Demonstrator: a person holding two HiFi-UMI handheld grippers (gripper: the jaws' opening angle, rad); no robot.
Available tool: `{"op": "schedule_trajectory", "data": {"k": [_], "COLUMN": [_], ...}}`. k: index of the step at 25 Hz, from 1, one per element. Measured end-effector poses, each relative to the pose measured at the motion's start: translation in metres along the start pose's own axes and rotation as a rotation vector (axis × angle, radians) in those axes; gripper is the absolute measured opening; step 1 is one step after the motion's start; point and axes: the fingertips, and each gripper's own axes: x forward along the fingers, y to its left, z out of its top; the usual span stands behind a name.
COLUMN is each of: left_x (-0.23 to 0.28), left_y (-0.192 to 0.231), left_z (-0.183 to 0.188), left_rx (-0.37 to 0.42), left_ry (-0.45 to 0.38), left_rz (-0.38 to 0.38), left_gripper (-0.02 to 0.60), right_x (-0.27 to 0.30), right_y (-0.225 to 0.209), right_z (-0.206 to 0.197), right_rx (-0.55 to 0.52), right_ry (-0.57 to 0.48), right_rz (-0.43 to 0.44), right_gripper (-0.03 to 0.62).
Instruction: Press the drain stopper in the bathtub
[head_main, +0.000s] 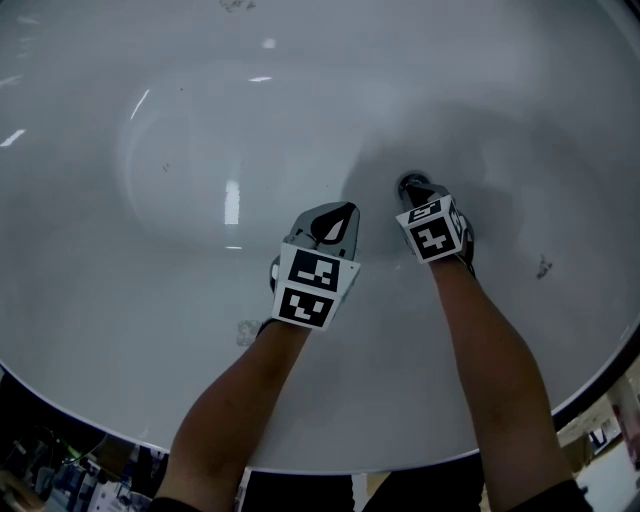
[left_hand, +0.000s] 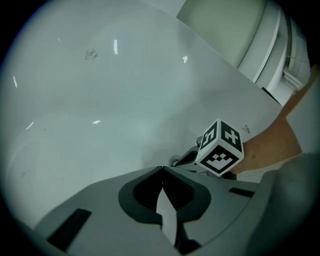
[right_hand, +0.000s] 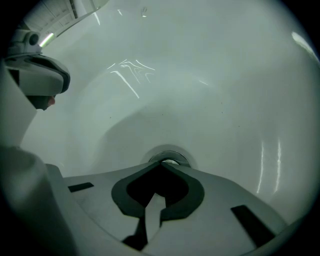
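The round chrome drain stopper (head_main: 409, 184) sits at the bottom of the white bathtub (head_main: 180, 150). My right gripper (head_main: 412, 190) is shut, and its joined tips rest at or right over the stopper's near edge; I cannot tell whether they touch. In the right gripper view the stopper (right_hand: 169, 158) shows just past the closed tips (right_hand: 161, 164). My left gripper (head_main: 350, 208) hangs shut and empty to the stopper's left, above bare tub floor. The left gripper view shows its own closed tips (left_hand: 162, 168), with the right gripper's marker cube (left_hand: 220, 147) and the drain (left_hand: 176, 161) beyond.
The tub's near rim (head_main: 420, 462) curves across the bottom of the head view, with dark floor and clutter beyond it. A white fixture (left_hand: 260, 35) stands past the tub's far wall. Small dark specks (head_main: 543, 267) mark the tub surface.
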Motion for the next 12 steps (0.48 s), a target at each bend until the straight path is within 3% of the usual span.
{"op": "schedule_trajectory", "data": {"k": [5, 10, 12], "left_x": [-0.017, -0.057, -0.058], "left_y": [-0.003, -0.023, -0.012], "left_z": [0.007, 0.032, 0.015], "left_rx": [0.008, 0.004, -0.002], "left_ry": [0.001, -0.015, -0.016], "left_rz": [0.016, 0.033, 0.040], "left_gripper": [0.014, 0.014, 0.014], "right_x": [-0.021, -0.086, -0.080], "right_y": [0.001, -0.012, -0.003], "right_z": [0.003, 0.003, -0.001], "right_rx": [0.010, 0.026, 0.053], "right_ry": [-0.011, -0.037, -0.041], "right_rz": [0.013, -0.010, -0.004], "right_gripper": [0.014, 0.014, 0.015]}}
